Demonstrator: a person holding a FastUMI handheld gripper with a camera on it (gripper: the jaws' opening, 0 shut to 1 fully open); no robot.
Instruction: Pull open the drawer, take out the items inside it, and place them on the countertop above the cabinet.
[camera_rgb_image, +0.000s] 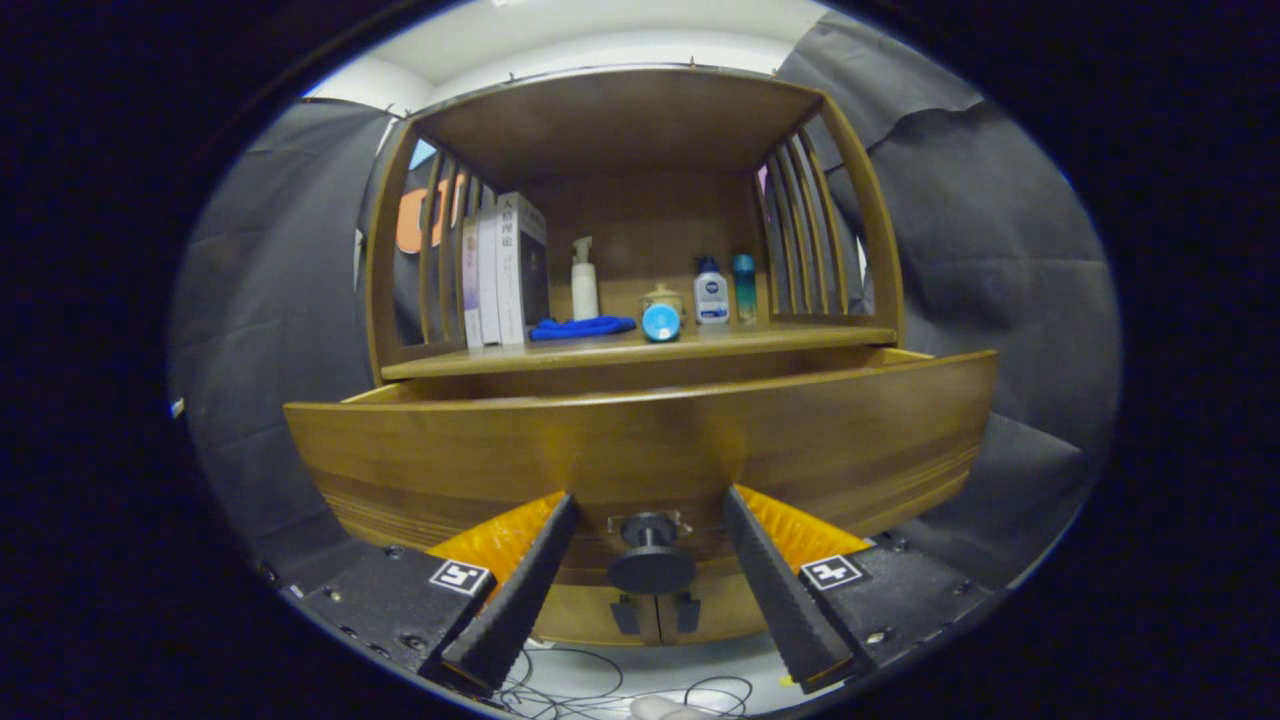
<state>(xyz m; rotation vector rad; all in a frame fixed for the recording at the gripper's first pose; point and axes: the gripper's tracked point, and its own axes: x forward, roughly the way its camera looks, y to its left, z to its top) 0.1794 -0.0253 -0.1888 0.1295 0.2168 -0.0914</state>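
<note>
The camera rides on the tool and looks forward along its two fingers, which stand apart on either side of the round drawer knob. It sits low and very near the drawer front, facing the wooden cabinet straight on. From this height the surface above the drawer appears almost edge-on.

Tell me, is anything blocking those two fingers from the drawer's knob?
Nothing visible. The knob on the drawer front sits in the gap of the open gripper, with free space on both sides.
</note>
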